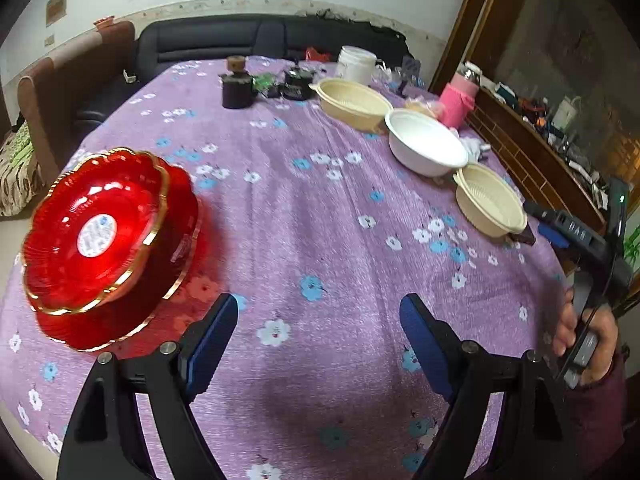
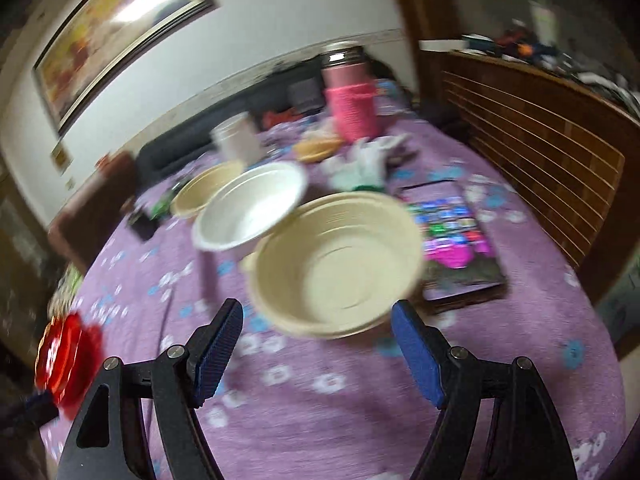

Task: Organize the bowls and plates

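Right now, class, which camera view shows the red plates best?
The left wrist view: the red plates sit close and sharp, showing scalloped gold rims, a white centre label, and one plate tilted atop the stack. The right wrist view shows them only as a small, blurred red patch at its lower left edge.

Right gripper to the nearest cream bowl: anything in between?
Nothing but bare purple tablecloth, judging by the blurred right wrist view. The open right gripper sits just short of the nearest cream bowl.

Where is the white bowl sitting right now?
The white bowl sits on the purple tablecloth, toward the right in the left wrist view, in a row between two cream bowls.
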`<control>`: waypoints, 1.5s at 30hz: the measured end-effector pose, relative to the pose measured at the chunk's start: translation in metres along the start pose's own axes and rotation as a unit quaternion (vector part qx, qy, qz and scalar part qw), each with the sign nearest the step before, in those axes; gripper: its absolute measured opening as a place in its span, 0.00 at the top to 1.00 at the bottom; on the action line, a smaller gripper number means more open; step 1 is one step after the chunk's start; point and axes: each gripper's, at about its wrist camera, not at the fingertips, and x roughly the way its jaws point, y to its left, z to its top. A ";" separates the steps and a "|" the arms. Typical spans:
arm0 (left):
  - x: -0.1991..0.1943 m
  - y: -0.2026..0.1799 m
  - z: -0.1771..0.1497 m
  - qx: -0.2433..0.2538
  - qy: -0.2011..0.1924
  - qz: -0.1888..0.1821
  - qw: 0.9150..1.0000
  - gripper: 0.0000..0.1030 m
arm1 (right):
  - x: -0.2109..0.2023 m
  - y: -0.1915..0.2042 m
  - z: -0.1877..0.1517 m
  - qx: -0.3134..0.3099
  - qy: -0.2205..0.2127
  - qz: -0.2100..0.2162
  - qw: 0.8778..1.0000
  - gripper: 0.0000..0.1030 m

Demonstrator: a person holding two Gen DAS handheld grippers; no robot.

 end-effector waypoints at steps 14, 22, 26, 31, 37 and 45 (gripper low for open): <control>0.010 -0.019 -0.003 0.018 0.015 0.005 1.000 0.20 | 0.070 -0.034 0.028 0.026 0.039 -0.073 0.996 0.68; 0.011 -0.009 -0.002 -0.001 0.014 0.002 1.000 0.20 | 0.070 -0.019 0.012 0.026 0.111 0.055 0.992 0.83; 0.015 -0.010 -0.003 -0.007 0.019 -0.008 1.000 0.20 | 0.071 0.008 -0.008 -0.005 0.168 0.119 0.979 0.84; 0.018 -0.011 -0.006 -0.005 0.025 -0.013 1.000 0.20 | 0.070 0.053 -0.033 -0.047 0.214 0.171 0.961 0.84; 0.030 -0.004 0.000 -0.020 0.028 -0.014 0.999 0.20 | 0.060 0.098 -0.064 -0.122 0.228 0.178 0.949 0.82; 0.070 -0.012 0.013 -0.025 0.065 -0.039 0.997 0.33 | 0.041 0.101 -0.069 -0.137 0.184 0.147 0.962 0.75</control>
